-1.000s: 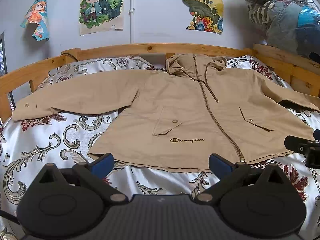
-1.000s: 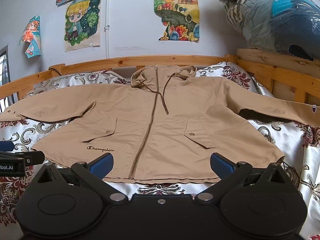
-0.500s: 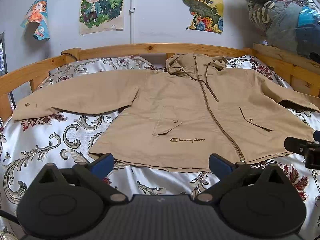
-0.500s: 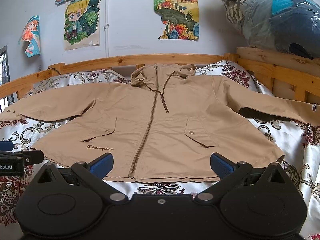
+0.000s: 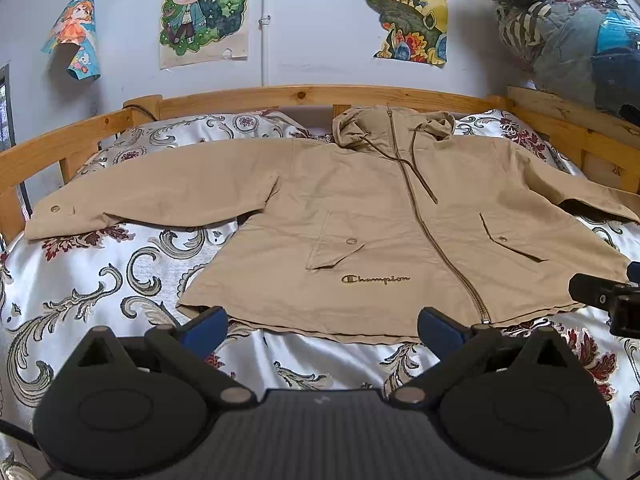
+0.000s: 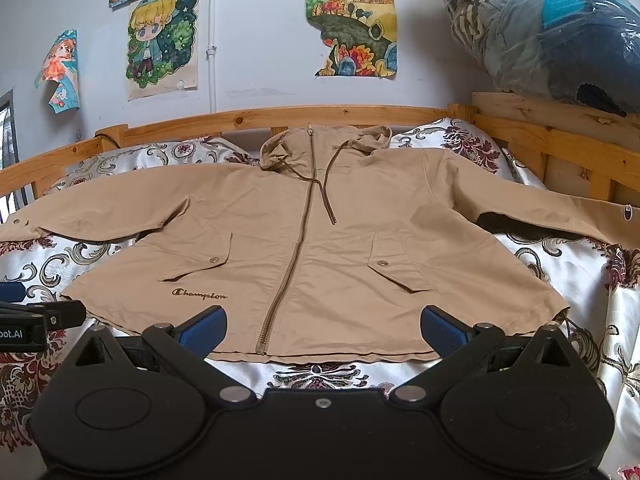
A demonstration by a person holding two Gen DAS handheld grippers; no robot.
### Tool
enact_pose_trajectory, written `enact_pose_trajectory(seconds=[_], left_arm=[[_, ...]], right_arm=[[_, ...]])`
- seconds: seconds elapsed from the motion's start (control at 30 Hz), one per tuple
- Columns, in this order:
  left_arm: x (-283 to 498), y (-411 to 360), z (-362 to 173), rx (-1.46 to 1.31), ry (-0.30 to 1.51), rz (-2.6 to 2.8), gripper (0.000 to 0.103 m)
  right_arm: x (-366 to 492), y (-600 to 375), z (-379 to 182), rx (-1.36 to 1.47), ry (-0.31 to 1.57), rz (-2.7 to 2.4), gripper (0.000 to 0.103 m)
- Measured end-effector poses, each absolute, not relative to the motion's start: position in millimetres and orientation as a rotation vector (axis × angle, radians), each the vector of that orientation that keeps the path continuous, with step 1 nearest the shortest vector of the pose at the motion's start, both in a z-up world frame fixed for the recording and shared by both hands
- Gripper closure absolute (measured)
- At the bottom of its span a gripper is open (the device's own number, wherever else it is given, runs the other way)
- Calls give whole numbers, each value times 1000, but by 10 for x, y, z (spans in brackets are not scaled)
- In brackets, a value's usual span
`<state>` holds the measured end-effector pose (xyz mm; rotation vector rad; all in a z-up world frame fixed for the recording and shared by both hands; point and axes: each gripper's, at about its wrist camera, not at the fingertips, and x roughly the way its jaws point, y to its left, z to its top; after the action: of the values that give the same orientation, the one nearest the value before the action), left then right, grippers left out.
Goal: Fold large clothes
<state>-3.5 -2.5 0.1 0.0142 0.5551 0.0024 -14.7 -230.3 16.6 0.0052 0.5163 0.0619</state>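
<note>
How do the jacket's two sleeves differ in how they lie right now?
The left sleeve lies fully on the patterned bedspread, cuff snap facing up. The right sleeve runs toward the wooden rail, dark shadow beneath it, with a small logo near its end; its cuff is out of view. Both are tan, spread outward from the jacket, unfolded.

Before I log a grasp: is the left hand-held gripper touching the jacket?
Apart. The left wrist view shows the left hand-held gripper open, bedsheet between its fingertips and the jacket hem.
</note>
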Motion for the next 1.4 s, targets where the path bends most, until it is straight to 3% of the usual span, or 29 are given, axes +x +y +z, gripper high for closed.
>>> enact_pose_trajectory(seconds=[0.97,1.23,1.4], left_arm=[[88,-94,-9,56,612,23,1],[712,-318,306,114,696,-114,1],[1139,-586,403,175,693,-179,1]], right_arm=[[-69,-2411,196,38,545,-7,1],[131,-3323,541,241,507,-221,1],[340,-4017,652,219,464,-335,1]])
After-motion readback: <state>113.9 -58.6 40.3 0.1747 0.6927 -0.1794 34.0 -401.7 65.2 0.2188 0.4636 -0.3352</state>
